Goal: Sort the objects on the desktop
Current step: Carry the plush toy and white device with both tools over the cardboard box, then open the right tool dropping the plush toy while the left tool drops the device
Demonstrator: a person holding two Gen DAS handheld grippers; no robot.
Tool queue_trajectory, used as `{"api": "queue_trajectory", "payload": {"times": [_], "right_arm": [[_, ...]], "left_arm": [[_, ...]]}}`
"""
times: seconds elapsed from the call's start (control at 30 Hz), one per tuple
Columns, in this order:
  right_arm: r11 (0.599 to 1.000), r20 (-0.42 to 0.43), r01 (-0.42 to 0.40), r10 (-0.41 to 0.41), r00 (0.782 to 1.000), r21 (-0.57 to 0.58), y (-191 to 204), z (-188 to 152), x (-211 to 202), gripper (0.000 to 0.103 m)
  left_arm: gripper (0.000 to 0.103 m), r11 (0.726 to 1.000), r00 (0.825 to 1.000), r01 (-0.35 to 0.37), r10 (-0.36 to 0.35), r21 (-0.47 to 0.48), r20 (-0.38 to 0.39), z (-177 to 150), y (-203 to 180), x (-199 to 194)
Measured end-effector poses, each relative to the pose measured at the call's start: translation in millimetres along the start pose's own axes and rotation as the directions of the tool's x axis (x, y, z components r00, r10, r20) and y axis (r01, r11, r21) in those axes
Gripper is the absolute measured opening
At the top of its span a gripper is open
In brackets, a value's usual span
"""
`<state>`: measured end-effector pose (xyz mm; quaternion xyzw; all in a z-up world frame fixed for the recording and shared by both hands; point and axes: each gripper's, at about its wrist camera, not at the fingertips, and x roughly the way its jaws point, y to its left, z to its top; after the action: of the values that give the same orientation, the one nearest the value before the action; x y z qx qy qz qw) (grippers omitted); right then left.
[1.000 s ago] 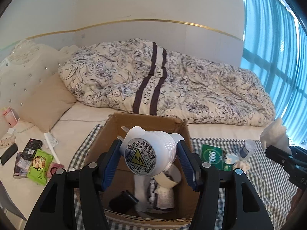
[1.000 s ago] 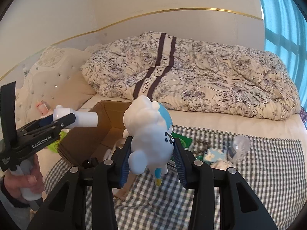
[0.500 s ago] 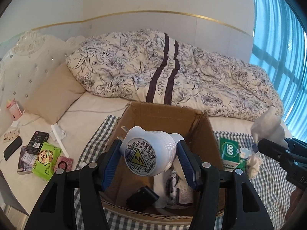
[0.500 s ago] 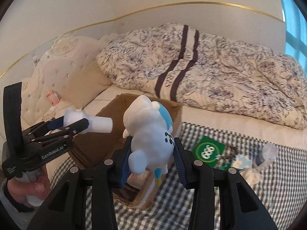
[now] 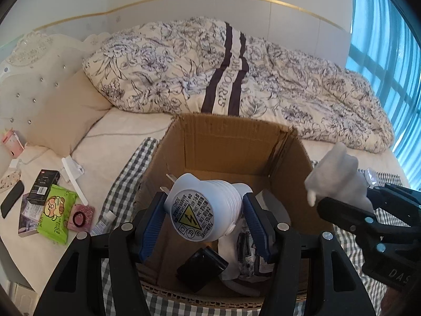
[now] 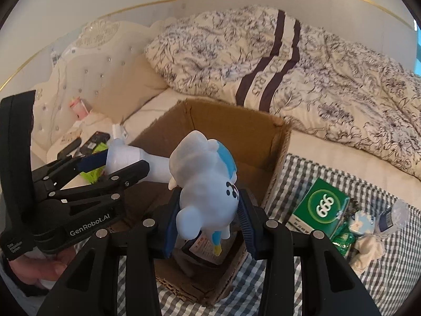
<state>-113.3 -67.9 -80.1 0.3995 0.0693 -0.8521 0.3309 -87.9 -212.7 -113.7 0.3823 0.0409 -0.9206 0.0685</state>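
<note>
in the left wrist view the left gripper point(image 5: 204, 217) sits low in the middle of the frame, its blue pads clamped on a white plug-in device point(image 5: 204, 210) with a yellow warning label facing the camera. the device hangs over the open cardboard box point(image 5: 229, 142), which fills the centre of the frame and rests on a checked cloth point(image 5: 123, 184). inside the box, at the bottom of the frame, lie a black object point(image 5: 202, 268) and some printed packets point(image 5: 246, 247). at the right edge the right gripper point(image 5: 368, 210) reaches in, holding a white plush toy point(image 5: 336, 179) beside the box's right wall. at the lower left of the frame, on the bed sheet, lie a green wipes pack point(image 5: 56, 212), a black carton point(image 5: 43, 188), a phone point(image 5: 11, 202) and a pink card point(image 5: 81, 217) with a hair tie.

in the right wrist view the right gripper point(image 6: 208, 226) is at lower centre, its pads closed on the plush toy point(image 6: 205, 194), which has a blue patch and is above the near right corner of the box point(image 6: 236, 123). the left gripper point(image 6: 105, 168) comes in from the left edge with the device point(image 6: 126, 155) over the box's left side; a hand point(image 6: 39, 268) grips its handle at the lower left. on the cloth point(image 6: 289, 173) at the right of the frame lie a green box point(image 6: 321, 208) marked 999, a small clear bottle point(image 6: 394, 216) and a few small items i cannot make out.
</note>
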Motion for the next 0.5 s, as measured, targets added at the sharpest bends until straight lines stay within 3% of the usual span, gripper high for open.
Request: {"api": "queue_trajectory", "payload": {"times": [0.5], "right_arm": [[0.998,-0.134,0.029,-0.036,0.990,-0.053,5.8,-6.6,45.6,0.040]], "left_arm": [[0.061,1.000,0.995,-0.016,0.016,0.003,-0.101,-9.7,4.7,34.9]]}}
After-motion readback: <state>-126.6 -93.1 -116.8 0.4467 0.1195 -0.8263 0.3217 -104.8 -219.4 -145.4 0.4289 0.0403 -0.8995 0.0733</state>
